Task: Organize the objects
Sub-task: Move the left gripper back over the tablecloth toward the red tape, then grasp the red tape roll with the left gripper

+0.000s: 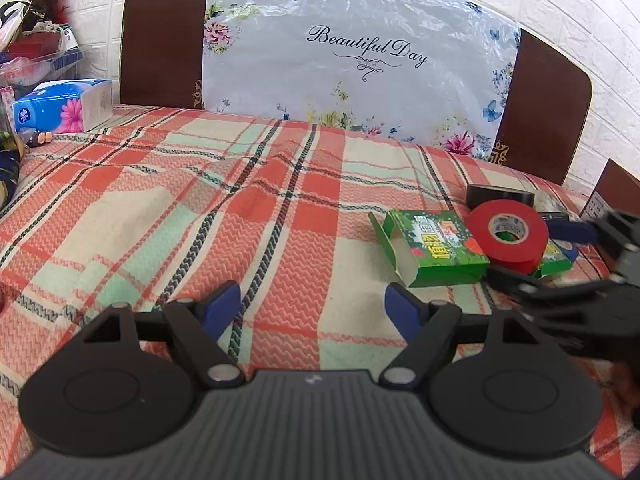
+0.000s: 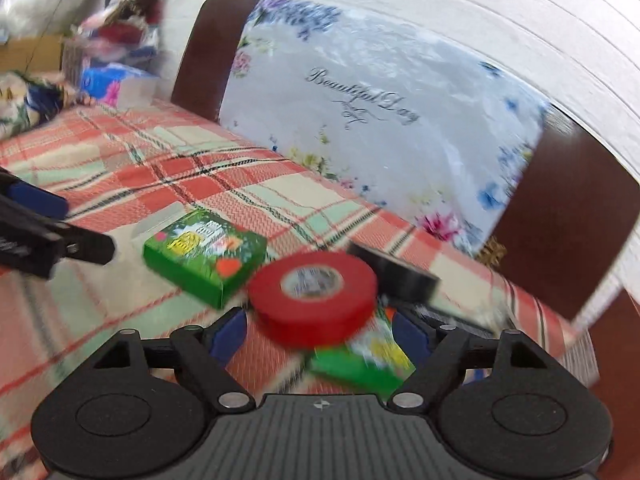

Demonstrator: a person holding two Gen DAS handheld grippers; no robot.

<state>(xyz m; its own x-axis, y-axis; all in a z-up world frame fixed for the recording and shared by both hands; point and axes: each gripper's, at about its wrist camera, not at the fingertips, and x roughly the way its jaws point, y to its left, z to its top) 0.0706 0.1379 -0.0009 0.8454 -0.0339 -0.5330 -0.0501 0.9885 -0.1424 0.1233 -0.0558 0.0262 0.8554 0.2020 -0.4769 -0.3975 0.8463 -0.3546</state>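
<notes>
A white brick wall and a chair draped in floral plastic stand behind our plaid cloth [image 1: 224,216], where the task's things sit in one loose cluster. The red tape [image 2: 314,294] lies partly on a small green box [image 2: 360,360], with a black tape [image 2: 394,272] just behind it and a larger green box [image 1: 434,250] beside it — probably gathered here so we can sort them from one spot.

That larger box is our only container in reach: its end flap hangs open, and as far as we can see nothing is inside.

Our left gripper [image 1: 312,304] hovers over bare cloth, jaws apart and empty. Our right gripper [image 2: 318,332] is aimed low at the pile — jaws spread with the red tape and small box between them, neither pad pressing. Blur hides finer detail there.
</notes>
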